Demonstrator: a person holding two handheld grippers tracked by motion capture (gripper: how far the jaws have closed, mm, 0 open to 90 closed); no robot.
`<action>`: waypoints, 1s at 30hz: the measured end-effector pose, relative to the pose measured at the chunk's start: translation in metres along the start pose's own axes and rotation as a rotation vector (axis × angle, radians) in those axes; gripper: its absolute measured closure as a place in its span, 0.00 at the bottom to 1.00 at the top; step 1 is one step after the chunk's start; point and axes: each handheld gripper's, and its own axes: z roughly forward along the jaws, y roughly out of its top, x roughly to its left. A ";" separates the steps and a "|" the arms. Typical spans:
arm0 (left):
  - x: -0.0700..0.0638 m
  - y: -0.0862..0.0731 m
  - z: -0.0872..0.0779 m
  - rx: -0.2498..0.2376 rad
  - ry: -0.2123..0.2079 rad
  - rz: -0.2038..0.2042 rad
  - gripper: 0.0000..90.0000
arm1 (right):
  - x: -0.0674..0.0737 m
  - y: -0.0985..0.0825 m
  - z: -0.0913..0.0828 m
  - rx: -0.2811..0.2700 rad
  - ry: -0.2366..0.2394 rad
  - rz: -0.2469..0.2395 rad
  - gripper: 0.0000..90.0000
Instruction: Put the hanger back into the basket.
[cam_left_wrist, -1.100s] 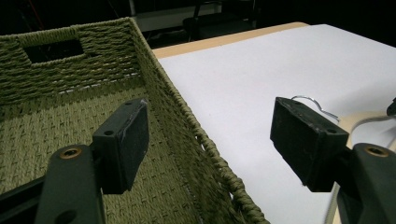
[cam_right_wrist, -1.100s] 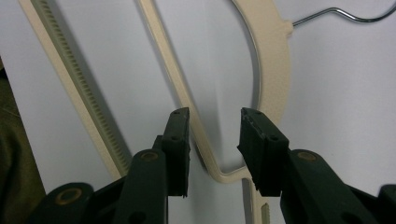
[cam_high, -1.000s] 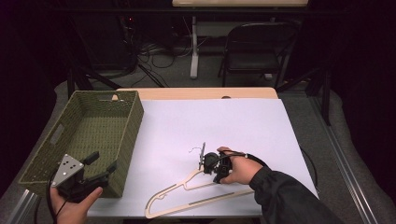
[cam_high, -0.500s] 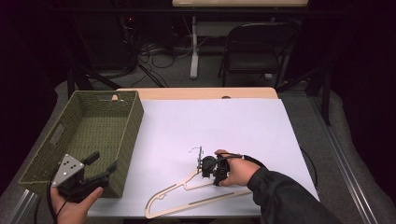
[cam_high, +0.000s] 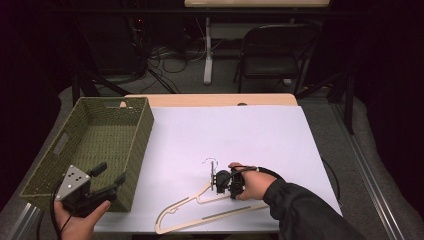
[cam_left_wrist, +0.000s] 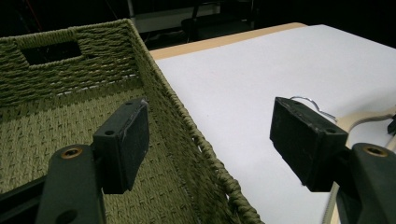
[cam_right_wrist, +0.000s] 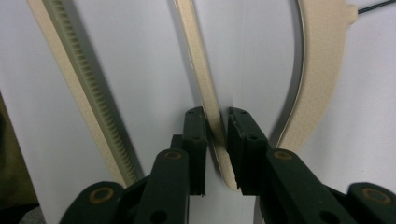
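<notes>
A pale wooden hanger (cam_high: 200, 210) with a wire hook (cam_high: 210, 161) lies on the white sheet near the table's front edge. My right gripper (cam_high: 216, 181) sits at the hanger's neck. Seen up close, its jaws (cam_right_wrist: 216, 126) are shut on a thin inner strip of the hanger (cam_right_wrist: 317, 70). A notched bar runs along the left of that view. My left gripper (cam_high: 110, 173) is held at the front left, open, over the near right corner of a green woven basket (cam_high: 142, 130). Between its wide-apart jaws (cam_left_wrist: 210, 140) runs the basket's rim (cam_left_wrist: 187, 121). The hanger's hook (cam_left_wrist: 308, 100) peeks out behind the right jaw.
The white sheet (cam_high: 240, 135) covers most of the wooden table (cam_high: 210, 99). The basket holds nothing that I can see. A black folding chair (cam_high: 275, 50) and cables stand on the floor beyond the far edge.
The right gripper has shifted slightly left with the hanger, and the hook has swung left and a little nearer. The left gripper has stayed put.
</notes>
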 end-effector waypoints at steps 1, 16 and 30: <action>0.000 0.000 0.000 0.001 0.001 0.000 0.31 | 0.000 0.000 0.000 -0.001 -0.003 -0.004 0.88; 0.000 0.000 0.000 0.001 0.001 0.001 0.31 | 0.004 0.001 0.000 0.017 0.009 -0.081 0.92; 0.000 0.001 -0.001 -0.005 0.000 0.004 0.32 | 0.005 -0.003 -0.004 -0.002 0.036 -0.079 0.95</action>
